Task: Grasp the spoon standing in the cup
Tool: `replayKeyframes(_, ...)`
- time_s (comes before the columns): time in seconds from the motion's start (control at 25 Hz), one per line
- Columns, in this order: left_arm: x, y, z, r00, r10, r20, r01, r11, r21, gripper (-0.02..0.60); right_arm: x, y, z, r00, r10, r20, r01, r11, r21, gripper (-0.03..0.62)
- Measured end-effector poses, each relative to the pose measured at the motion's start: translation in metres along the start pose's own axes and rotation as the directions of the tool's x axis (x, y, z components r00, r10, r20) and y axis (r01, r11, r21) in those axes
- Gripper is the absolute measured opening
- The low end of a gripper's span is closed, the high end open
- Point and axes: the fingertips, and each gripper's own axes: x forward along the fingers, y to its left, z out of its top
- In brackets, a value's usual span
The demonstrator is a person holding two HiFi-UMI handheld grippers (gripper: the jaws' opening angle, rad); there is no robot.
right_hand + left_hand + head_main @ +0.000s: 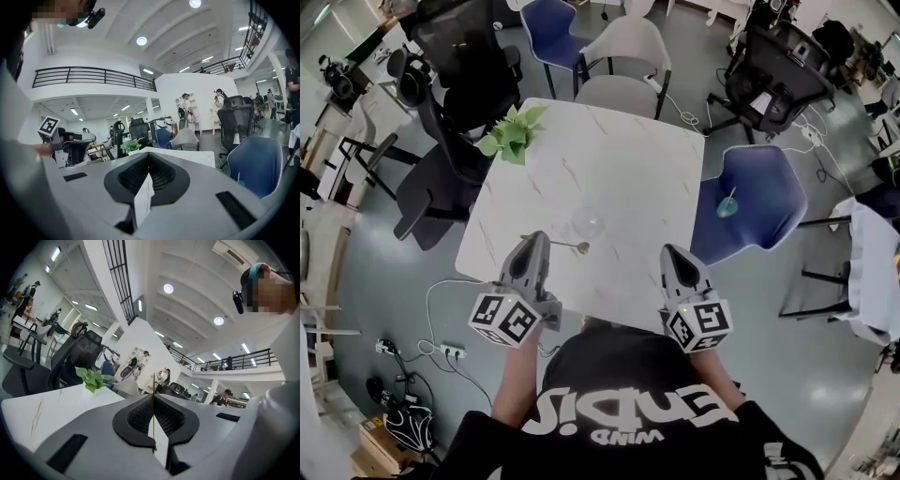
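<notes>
A thin gold spoon (567,246) is out of the cup and lies crosswise in the air, its bowl pointing right, just in front of the clear glass cup (588,223) on the white marble table (619,169). My left gripper (536,239) is shut on the spoon's handle. In the left gripper view the handle (153,383) shows as a fine gold line pinched between the closed pads of the left gripper (153,397). My right gripper (673,251) hovers over the table's near right edge. In its own view the right gripper (149,156) is shut and holds nothing.
A small green plant (514,134) stands at the table's far left corner. Right of the table is a blue chair (748,202) with a teal cup (727,207) on its seat. Black and grey office chairs ring the far side. Cables lie on the floor at left.
</notes>
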Motion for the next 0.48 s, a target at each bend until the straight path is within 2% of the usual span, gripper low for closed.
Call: replayKeyframes(0.48,-0.0080,0.0007,-0.0052,1.000,0.008,-0.004,-0.008,1.000,-0.017,0.015,0.0017,0.0052,-0.0003,1.000,0.010,-0.003,-0.010,1.000,0.000,0.008)
